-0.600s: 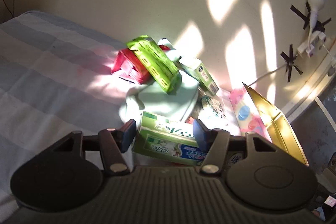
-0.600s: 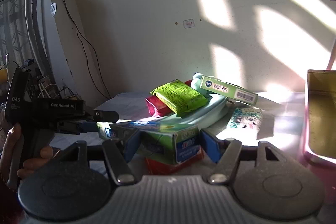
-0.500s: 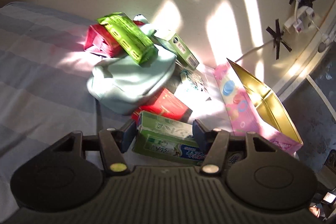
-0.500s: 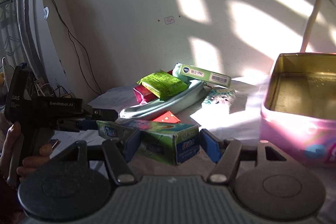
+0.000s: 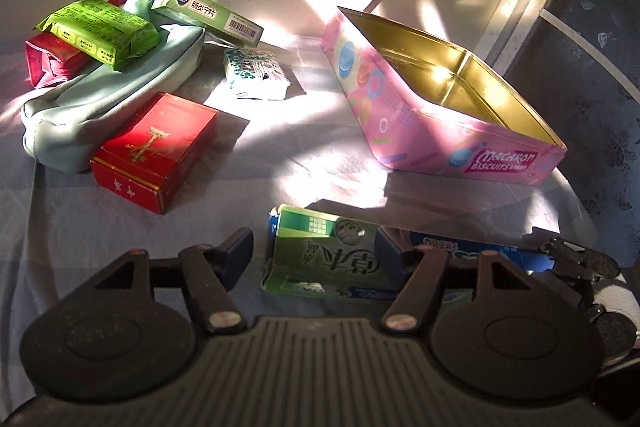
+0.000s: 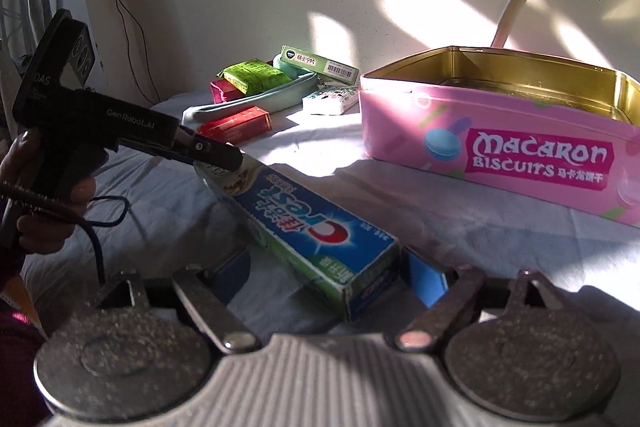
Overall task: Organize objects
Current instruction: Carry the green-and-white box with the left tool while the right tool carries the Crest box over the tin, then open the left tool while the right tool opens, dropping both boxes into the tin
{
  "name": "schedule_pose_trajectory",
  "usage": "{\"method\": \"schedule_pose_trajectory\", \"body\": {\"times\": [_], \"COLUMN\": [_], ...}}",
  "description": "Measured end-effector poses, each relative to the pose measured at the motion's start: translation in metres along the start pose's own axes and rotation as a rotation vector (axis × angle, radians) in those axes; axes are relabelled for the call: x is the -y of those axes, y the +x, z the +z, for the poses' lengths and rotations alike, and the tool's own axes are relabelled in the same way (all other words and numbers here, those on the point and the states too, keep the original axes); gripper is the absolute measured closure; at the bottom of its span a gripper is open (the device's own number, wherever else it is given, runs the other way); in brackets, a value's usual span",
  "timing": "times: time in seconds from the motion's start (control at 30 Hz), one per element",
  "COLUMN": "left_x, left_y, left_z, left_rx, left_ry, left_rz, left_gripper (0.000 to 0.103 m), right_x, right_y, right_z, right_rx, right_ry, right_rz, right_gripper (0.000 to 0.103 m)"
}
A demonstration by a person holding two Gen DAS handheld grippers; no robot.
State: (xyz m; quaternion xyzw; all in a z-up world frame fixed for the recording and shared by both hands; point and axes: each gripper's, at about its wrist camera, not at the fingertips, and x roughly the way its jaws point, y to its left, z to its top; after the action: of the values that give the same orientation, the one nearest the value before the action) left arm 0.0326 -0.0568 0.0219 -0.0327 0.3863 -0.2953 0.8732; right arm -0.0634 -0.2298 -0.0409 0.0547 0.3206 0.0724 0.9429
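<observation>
Examining the task's thing: a long green-and-blue cardboard toothpaste carton [image 5: 324, 259] is found lying flat on the pale bed sheet [image 5: 280, 163], just in front of the open pink macaron-biscuit tin [image 5: 400, 115], apart from it. The carton is judged light and fairly stiff along its length, but its thin walls can be crushed by a hard squeeze and its glossy print may slip. A hold across the narrow sides near either end is advised. A single grip at one end would let the far end droop.

The left tongs [image 5: 314, 253] are seen parted around one end of the carton. A clear gap is noted at the left pad, while the right pad stands against or just beside the carton wall. No clamping is evident, and the carton is taken as released.

The right tongs [image 6: 326, 271] are likewise spread around the opposite end. Space is visible at the left pad, and the right pad is just beside the carton corner. Nothing is gripped by either. The tin interior is seen bare.
</observation>
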Motion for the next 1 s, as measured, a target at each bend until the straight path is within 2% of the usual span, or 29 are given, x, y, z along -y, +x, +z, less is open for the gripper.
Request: {"method": "schedule_pose_trajectory", "body": {"times": [0.07, 0.1, 0.17, 0.23, 0.33, 0.4, 0.5, 0.6, 0.77, 0.87, 1.0], "left_x": [0.004, 0.012, 0.02, 0.029, 0.057, 0.079, 0.104, 0.115, 0.121, 0.125, 0.132], "left_y": [0.002, 0.002, 0.0, -0.009, -0.018, -0.011, 0.021, 0.063, 0.11, 0.129, 0.136], "left_z": [0.0, 0.001, 0.011, 0.03, 0.065, 0.087, 0.109, 0.126, 0.133, 0.129, 0.122], "left_rx": [-0.015, -0.011, -0.006, 0.037, 0.138, 0.202, 0.256, 0.229, 0.169, 0.131, 0.122], "left_ry": [0.012, 0.036, 0.054, 0.089, 0.155, 0.195, 0.228, 0.19, 0.143, 0.158, 0.184], "left_rz": [-0.018, 0.003, 0.004, -0.026, -0.07, -0.088, -0.095, -0.113, -0.123, -0.092, -0.088], "left_gripper": [0.035, 0.035, 0.035, 0.035, 0.035, 0.035, 0.035, 0.035, 0.035, 0.037, 0.041], "right_x": [-0.001, -0.002, 0.003, 0.012, 0.026, 0.04, 0.066, 0.101, 0.139, 0.151, 0.16], "right_y": [0.002, 0.003, -0.001, -0.018, -0.045, -0.055, -0.053, -0.046, -0.033, -0.024, -0.017], "right_z": [0.0, 0.001, 0.006, 0.017, 0.043, 0.058, 0.073, 0.082, 0.084, 0.081, 0.076], "right_rx": [0.013, 0.015, 0.027, 0.107, 0.231, 0.287, 0.3, 0.27, 0.221, 0.195, 0.218], "right_ry": [-0.025, -0.037, -0.016, -0.014, -0.054, -0.079, -0.084, -0.06, -0.061, -0.057, -0.007], "right_rz": [-0.015, -0.043, -0.036, -0.044, -0.114, -0.177, -0.246, -0.279, -0.301, -0.305, -0.34], "right_gripper": [0.02, 0.033, 0.033, 0.033, 0.033, 0.032, 0.032, 0.032, 0.032, 0.031, 0.03]}}
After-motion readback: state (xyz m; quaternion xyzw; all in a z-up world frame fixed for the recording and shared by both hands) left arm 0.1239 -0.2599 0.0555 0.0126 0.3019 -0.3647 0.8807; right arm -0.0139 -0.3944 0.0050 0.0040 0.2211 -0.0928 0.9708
